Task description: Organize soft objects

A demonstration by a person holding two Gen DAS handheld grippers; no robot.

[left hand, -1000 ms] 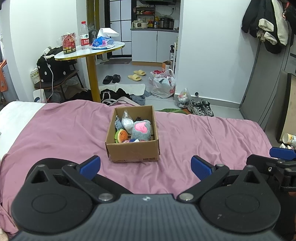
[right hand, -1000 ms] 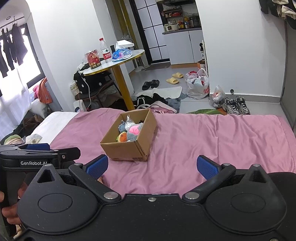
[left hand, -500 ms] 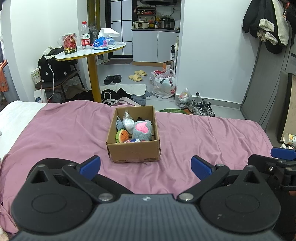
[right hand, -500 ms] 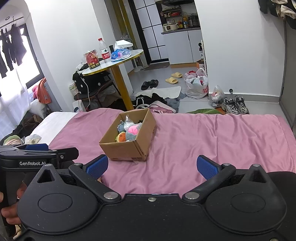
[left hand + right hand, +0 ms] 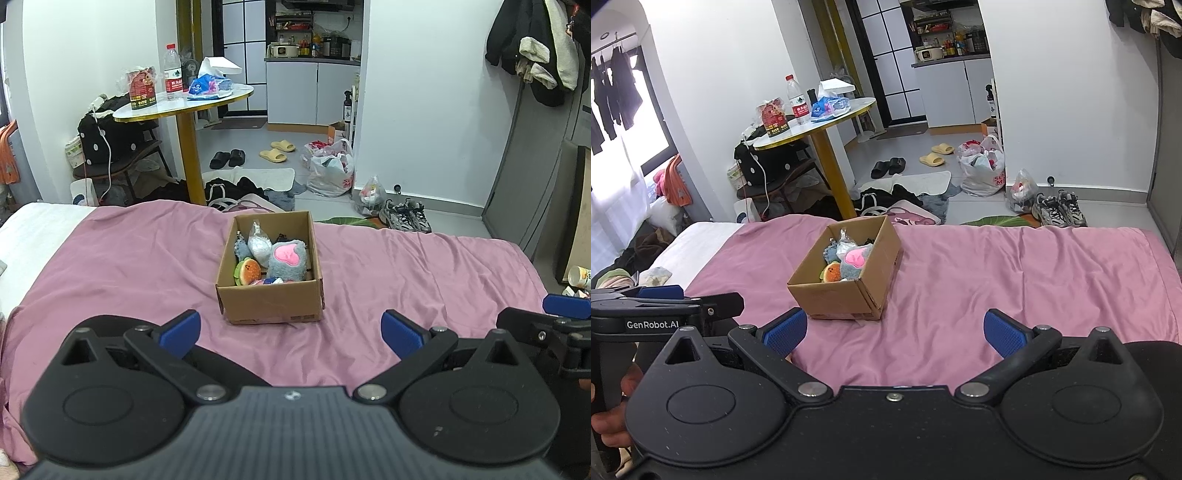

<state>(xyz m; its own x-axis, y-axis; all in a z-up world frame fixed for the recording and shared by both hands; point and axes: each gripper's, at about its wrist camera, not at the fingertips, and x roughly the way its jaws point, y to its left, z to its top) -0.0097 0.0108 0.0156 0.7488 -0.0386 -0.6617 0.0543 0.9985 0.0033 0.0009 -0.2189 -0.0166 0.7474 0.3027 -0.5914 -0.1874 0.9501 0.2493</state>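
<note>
Left tool (image 5: 290, 328) & right tool (image 5: 892, 328) are hovering level, side by side, both spread wide w/ nothing between fingers; cardboard box (image 5: 271, 306) of plush toys (image 5: 287, 258) is sitting just ahead on bed (image 5: 406, 266).

Lived-in studio flat: bed (image 5: 406, 266) under pink sheet, kitchenette (image 5: 314, 88) through doorway, slippers (image 5: 277, 151) and sneakers (image 5: 406, 219) on floor, coats (image 5: 535, 55) hung on wall.

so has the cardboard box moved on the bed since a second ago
Cannot tell. The cardboard box only drifts slightly in frame, together with the round table behind it, which suggests camera motion rather than the box shifting.
</note>
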